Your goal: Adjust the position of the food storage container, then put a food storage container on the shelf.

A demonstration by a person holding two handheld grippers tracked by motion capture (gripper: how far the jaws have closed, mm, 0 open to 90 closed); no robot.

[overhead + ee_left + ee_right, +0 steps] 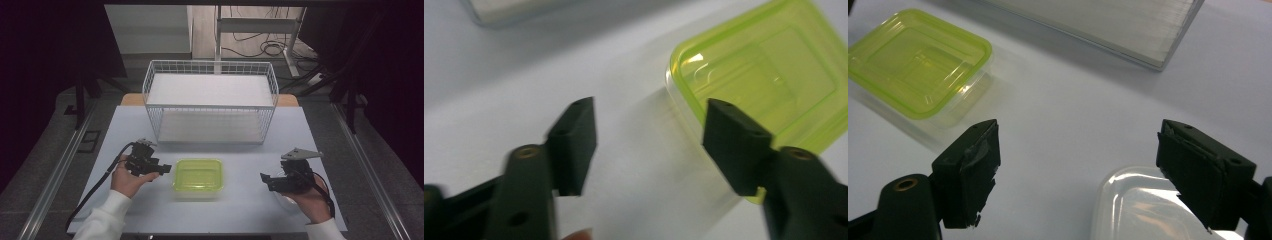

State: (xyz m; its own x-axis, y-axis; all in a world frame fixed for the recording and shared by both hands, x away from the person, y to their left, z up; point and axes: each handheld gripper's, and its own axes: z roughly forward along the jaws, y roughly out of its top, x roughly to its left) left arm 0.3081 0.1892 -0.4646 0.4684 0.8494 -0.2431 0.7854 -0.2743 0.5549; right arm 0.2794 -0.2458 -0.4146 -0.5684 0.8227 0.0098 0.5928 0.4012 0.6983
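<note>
Nearest the camera: person's white sleeves (102, 220) come up from the bottom edge, a hand-held gripper in each hand.
Landmark: green-lidded container (197, 178), flat on the pale surface (240, 200), in front of the wire basket (210, 100).
Left hand-held gripper (167, 170): jaws spread wide, nothing between them, tips right at the container's left edge; its own view puts one jaw over the near corner of the lid (764, 80).
Right hand-held gripper (264, 179): jaws also wide and empty, well off to the container's right, hovering over a clear lidded container (1143, 210).
Key relation: green container lies just right of the left jaws, far left of the right ones. Left hand is clearly nearer.
Long axis: container's longer side runs left to right across the surface, so the left jaws face a short end.
Likely next: left jaws close on that rim.
</note>
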